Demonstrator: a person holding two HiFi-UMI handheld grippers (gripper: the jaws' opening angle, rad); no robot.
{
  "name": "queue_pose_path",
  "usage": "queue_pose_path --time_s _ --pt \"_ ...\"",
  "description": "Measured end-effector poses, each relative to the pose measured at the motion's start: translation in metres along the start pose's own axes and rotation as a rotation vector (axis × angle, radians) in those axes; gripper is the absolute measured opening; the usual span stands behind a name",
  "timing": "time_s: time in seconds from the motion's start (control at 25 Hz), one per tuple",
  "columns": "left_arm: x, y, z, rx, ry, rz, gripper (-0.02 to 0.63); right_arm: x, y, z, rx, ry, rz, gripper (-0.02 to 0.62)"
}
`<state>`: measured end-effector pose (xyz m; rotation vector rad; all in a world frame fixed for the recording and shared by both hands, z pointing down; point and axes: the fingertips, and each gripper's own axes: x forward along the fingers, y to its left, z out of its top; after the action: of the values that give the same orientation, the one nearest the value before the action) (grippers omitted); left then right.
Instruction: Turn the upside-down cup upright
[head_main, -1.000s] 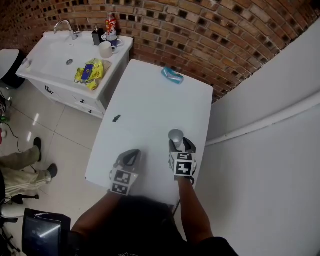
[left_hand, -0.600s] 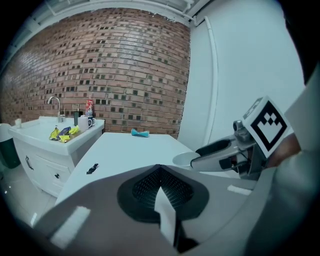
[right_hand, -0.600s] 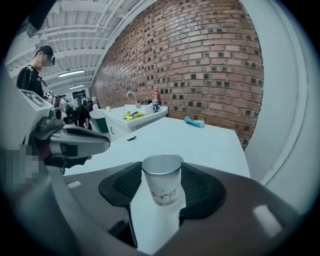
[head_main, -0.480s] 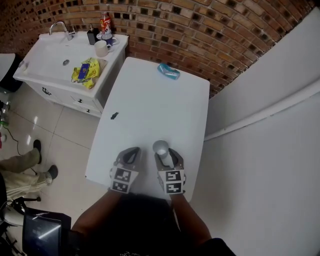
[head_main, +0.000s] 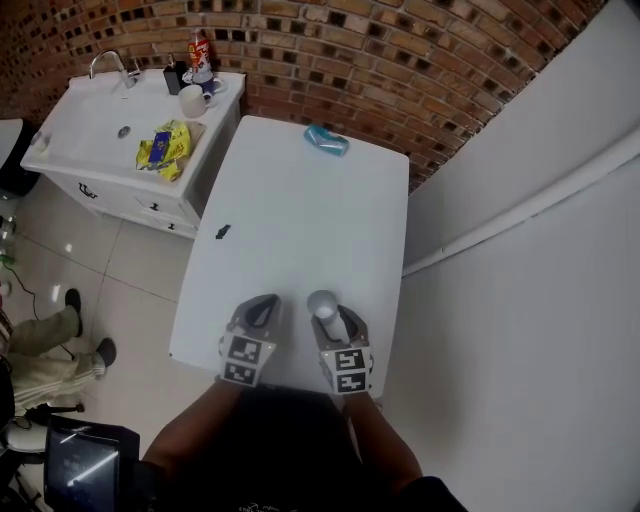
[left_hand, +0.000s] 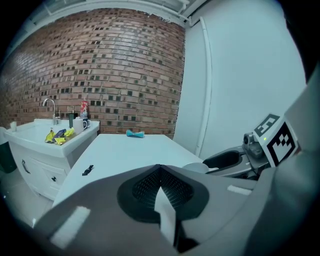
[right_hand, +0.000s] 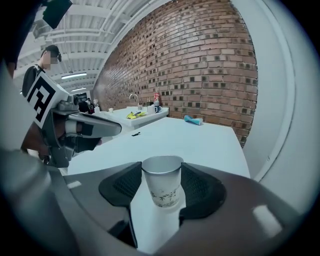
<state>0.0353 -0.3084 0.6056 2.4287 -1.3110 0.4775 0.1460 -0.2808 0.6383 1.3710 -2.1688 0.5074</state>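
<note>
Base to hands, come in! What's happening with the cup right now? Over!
Left gripper shut, empty. Right gripper shut on cup, mouth up, over the table. Nothing near it; teal thing far off at table's end.

White cup (right_hand: 162, 186) with dark leaf sprigs, white table (head_main: 300, 220), red-brown brick wall (head_main: 420, 60), teal object (head_main: 326, 141), yellow packet (head_main: 163, 148)

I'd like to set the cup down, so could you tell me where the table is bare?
The white table is bare across its middle, from the cup to the teal object at the far edge, right of the small black item. The left gripper and right gripper crowd the near edge.
</note>
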Motion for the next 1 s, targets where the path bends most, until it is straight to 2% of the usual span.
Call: queue_pose_path --time_s 0.44,0.64,0.84,1.0 --pt "0.006 -0.013 -0.003 0.017 0.002 -0.034 -0.006 -0.015 -0.008 -0.029 0.036 0.019 -0.038 0.261" --pt "0.007 -0.018 -0.004 0.014 0.011 -0.055 -0.006 -0.011 -0.014 -0.030 0.063 0.012 -0.047 0.262" --pt "0.003 -0.021 -0.001 0.019 0.006 -0.072 -0.006 -0.012 -0.016 -0.031 0.133 0.004 -0.040 0.265" --pt "-0.001 -0.018 0.000 0.016 0.005 -0.074 -0.006 -0.013 -0.015 -0.031 0.135 0.002 -0.064 0.270"
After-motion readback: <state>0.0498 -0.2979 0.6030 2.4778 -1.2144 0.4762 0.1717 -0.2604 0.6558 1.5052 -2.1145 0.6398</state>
